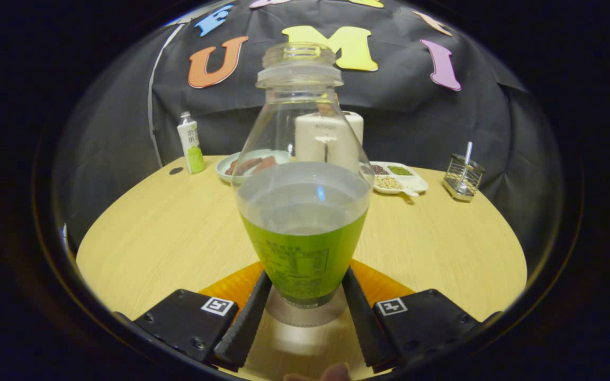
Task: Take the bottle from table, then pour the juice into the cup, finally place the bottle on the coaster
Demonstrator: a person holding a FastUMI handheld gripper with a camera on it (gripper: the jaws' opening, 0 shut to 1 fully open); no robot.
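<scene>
An uncapped clear bottle (305, 174) with a green label stands upright between my fingers, holding liquid up to about the middle of its body. Its base rests over an orange coaster (231, 288) that spreads out on both sides of the fingers. My gripper (305, 280) is shut on the bottle, with both fingertips (260, 288) against the lower part of the label. A white cup-like container (355, 127) stands beyond the bottle, mostly seen through the glass.
On the round wooden table (167, 233) beyond the bottle stand a small carton (191, 143), a plate with sausages (231, 166), a divided dish of beans (397, 180) and a wire holder (463, 177). A person's fingertip (334, 373) shows behind the fingers.
</scene>
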